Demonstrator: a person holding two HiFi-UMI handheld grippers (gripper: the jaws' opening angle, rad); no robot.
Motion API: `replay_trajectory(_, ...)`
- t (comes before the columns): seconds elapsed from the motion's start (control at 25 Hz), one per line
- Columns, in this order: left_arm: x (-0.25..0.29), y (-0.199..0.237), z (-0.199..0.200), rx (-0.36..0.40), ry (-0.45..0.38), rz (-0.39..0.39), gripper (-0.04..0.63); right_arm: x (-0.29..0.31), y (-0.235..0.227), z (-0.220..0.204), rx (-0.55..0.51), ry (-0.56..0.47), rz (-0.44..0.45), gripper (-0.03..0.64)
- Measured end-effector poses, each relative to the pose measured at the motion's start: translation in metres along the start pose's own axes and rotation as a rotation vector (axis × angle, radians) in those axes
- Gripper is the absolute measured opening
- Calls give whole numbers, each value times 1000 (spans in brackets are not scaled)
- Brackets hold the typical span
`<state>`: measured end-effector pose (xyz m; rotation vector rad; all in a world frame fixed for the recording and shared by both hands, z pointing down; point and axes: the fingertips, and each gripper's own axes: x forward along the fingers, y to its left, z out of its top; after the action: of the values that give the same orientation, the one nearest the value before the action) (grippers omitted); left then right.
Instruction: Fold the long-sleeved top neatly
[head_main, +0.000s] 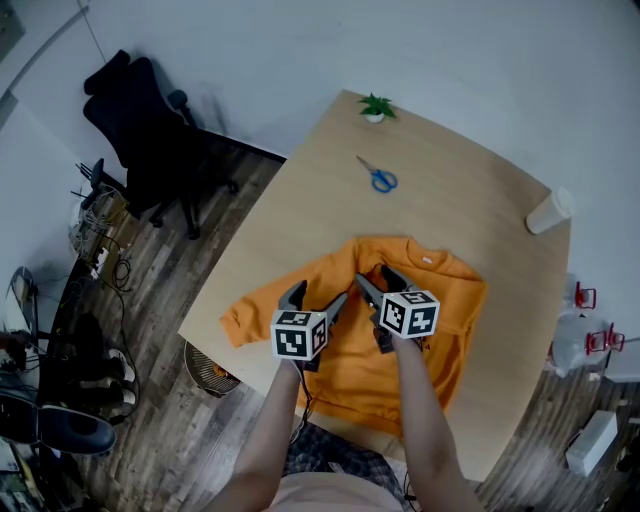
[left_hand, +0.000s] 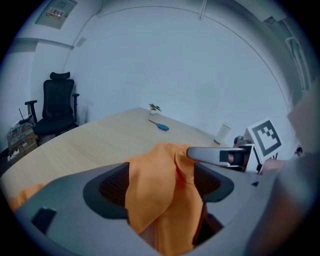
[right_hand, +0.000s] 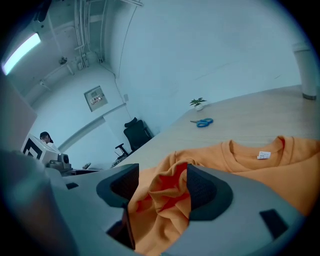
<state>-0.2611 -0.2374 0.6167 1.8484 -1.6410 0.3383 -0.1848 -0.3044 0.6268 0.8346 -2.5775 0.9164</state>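
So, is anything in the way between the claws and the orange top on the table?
Nothing visible. Fabric of the orange top already sits between the jaws of the left claw and the right claw.

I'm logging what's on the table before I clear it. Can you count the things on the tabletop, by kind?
orange top: 1
scissors: 1
potted plant: 1
paper cup: 1
Total: 4
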Motion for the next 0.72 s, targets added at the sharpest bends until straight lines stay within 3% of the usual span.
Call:
replay_trajectory(0.44,-15,4,3,1,-20,22,407,-32,0,28,-6,-101,-39,265)
replay_trajectory(0.72,-47,45,13,-38,-73,125,407,-25,34,40,-114,-89,-11,270)
